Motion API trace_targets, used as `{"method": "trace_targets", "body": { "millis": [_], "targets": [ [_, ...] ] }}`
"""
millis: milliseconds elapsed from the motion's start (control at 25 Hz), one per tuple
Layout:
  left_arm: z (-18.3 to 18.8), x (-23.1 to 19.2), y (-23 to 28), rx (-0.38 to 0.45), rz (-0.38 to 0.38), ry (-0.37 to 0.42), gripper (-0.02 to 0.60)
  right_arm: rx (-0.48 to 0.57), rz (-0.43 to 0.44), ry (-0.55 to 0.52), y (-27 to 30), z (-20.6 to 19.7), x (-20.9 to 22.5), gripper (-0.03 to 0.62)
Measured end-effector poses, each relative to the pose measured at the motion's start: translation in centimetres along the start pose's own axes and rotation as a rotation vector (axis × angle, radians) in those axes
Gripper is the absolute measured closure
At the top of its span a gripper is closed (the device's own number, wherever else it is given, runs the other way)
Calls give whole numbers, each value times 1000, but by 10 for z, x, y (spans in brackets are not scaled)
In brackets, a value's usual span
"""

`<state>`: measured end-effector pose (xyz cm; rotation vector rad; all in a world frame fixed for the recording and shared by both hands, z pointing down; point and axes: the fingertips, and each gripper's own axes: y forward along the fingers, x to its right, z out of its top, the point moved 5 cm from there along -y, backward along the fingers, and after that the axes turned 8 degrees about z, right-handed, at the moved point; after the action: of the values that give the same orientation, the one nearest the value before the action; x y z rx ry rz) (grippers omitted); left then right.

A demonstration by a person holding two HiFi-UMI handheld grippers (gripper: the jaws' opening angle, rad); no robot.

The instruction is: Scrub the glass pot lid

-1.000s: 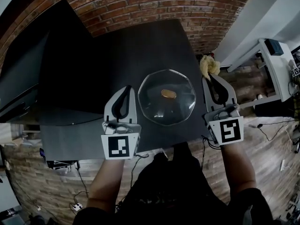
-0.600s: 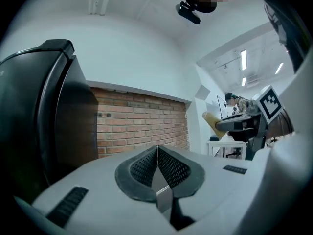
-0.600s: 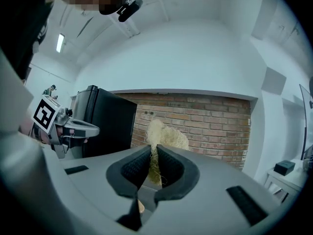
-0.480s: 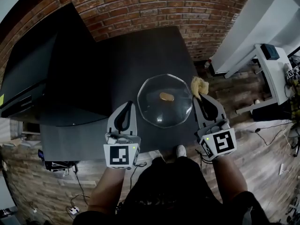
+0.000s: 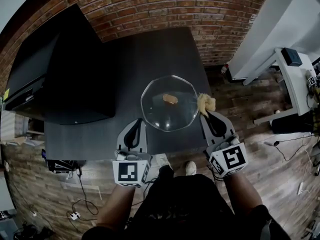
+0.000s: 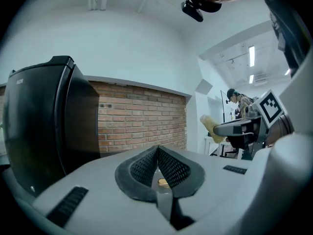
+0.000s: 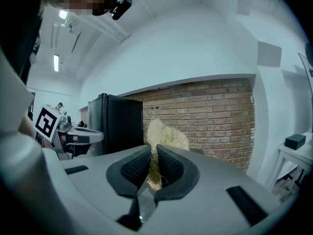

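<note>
Right gripper (image 5: 206, 115) pinches scrubber (image 5: 205, 104) against lid (image 5: 167, 116) rim, apparently ready to scrub; left gripper (image 5: 135, 125) closed, empty, alongside.

Middle of the frame: glass pot lid (image 5: 169, 103) flat on the surface (image 5: 125, 59), close to the surface's lower edge. At the lid's centre, a knob (image 5: 170, 99). Just below and left of the lid: left tongs (image 5: 135, 126). Below and right: right tongs (image 5: 206, 115), with a fibre wad (image 5: 205, 104) between them, up against the lid's right rim. Upper left, beside the surface: cabinet (image 5: 55, 69). Along the top, behind the surface: brick wall (image 5: 150, 4). Far right, well apart: desk (image 5: 295, 74) on the floor (image 5: 260, 149).
</note>
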<state>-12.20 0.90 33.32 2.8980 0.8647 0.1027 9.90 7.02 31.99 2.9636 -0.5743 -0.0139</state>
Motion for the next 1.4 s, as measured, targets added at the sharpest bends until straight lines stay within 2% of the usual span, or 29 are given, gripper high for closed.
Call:
{"method": "trace_targets", "body": {
  "millis": [200,600,840,1080,1400],
  "targets": [
    [-6,39,-23,-42,35,-12,549,-7,61,4,-31,-12,1,553],
    [-18,105,-72,-59,120,-35,549,-23,161,10,-94,-34,-1,553],
    [-18,134,-88,-67,136,-33,549,-22,193,21,-116,-40,1,553],
    [-17,139,-98,-73,130,-22,549,-32,196,47,-124,-46,-6,553],
    [-18,125,-111,-68,117,-21,549,-45,176,76,-113,-56,-28,553]
  ]
}}
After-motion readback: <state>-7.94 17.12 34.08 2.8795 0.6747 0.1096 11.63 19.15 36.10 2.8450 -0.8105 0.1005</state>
